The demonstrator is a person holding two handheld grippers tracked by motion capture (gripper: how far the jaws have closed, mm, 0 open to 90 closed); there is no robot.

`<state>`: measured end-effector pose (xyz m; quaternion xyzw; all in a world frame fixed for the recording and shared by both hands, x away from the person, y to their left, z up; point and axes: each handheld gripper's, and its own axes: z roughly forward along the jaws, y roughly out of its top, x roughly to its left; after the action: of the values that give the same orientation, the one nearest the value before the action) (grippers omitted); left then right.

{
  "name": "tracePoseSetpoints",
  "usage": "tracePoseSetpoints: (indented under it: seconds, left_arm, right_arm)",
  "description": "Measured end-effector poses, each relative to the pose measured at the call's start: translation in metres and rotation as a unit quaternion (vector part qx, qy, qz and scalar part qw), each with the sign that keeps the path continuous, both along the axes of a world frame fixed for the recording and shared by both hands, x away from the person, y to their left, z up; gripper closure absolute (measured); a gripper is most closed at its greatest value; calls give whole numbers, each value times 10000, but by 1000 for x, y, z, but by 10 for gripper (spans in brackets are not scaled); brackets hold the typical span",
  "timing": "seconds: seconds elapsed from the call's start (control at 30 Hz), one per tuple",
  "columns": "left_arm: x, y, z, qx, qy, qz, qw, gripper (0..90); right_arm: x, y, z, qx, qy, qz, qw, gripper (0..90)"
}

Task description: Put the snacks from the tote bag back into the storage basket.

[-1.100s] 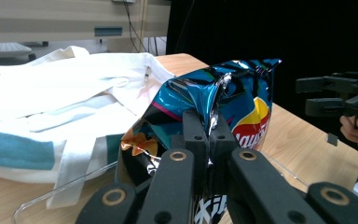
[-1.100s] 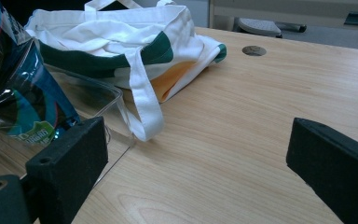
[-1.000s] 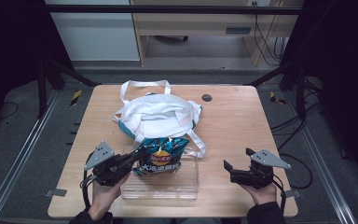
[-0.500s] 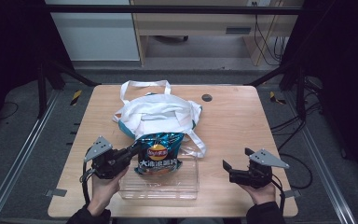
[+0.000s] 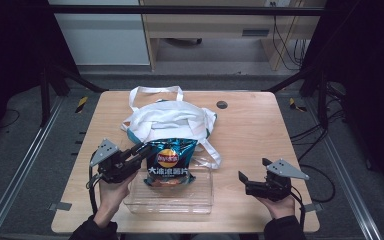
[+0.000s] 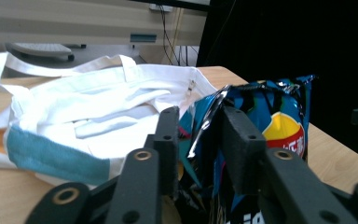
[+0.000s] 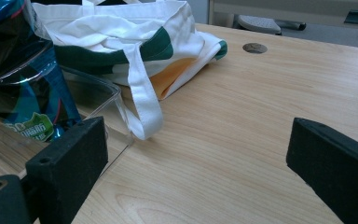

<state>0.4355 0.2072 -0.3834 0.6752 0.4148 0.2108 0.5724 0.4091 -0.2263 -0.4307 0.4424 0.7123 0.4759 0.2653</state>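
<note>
Your left claw sat at the 9 o'clock edge of the chip bag, jaws just opening; in the left gripper view the bag's crimped edge stood in the gap between the pads, and I couldn't tell whether either pad still touched it. The bag stood upright in the clear plastic tray, leaning toward the white tote bag just past it at 12 o'clock. The tray lay at the desk's near edge, around 6 o'clock. One tote strap trailed down beside the tray's corner. Your right claw rested well apart at 4 o'clock, spread wide, with only bare desk between its pads.
</note>
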Motion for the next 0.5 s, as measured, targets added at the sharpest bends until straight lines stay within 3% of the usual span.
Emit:
tracePoseSetpoints:
  seconds: [0.17,0.37,0.5]
  left_arm:
    - [4,-3,0,57,-5,25,10000,823]
    - [4,-5,0,17,28,70,10000,873]
    - [-4,-8,3,3,88,109,9999,885]
  right_arm:
    - [1,0,0,-13,18,-3,10000,56]
    - [1,1,-1,-11,30,7,10000,56]
    - [1,1,-1,3,38,1,10000,56]
